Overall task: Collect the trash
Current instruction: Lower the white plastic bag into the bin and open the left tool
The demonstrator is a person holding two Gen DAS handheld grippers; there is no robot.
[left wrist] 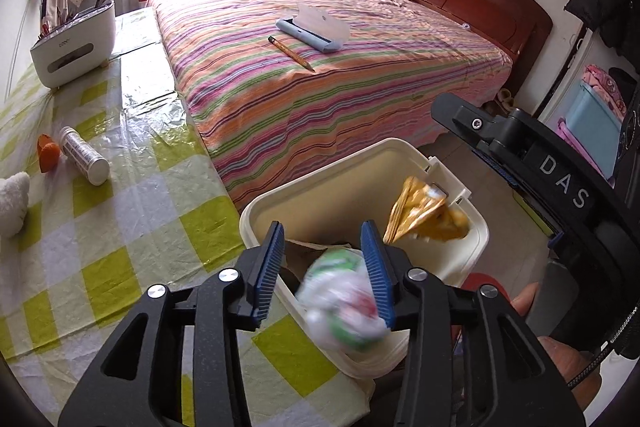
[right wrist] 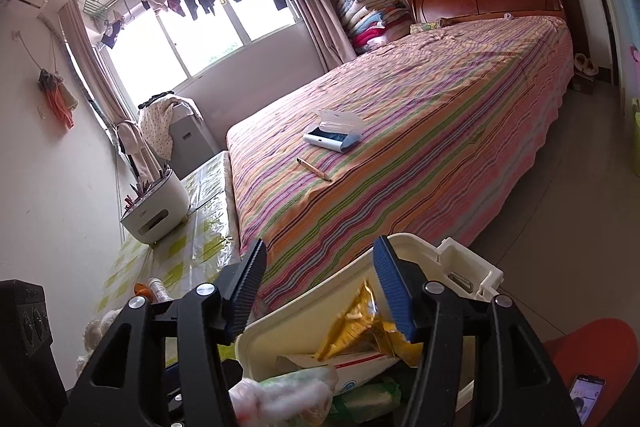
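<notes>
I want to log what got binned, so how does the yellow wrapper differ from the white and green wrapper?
The yellow wrapper is shiny gold foil with sharp creases; the white and green wrapper is a pale, soft, crumpled wad. The yellow one is beside the upright bin lid; the white and green one is between the left claw's fingers, blurred. Both are over the open bin.
</notes>
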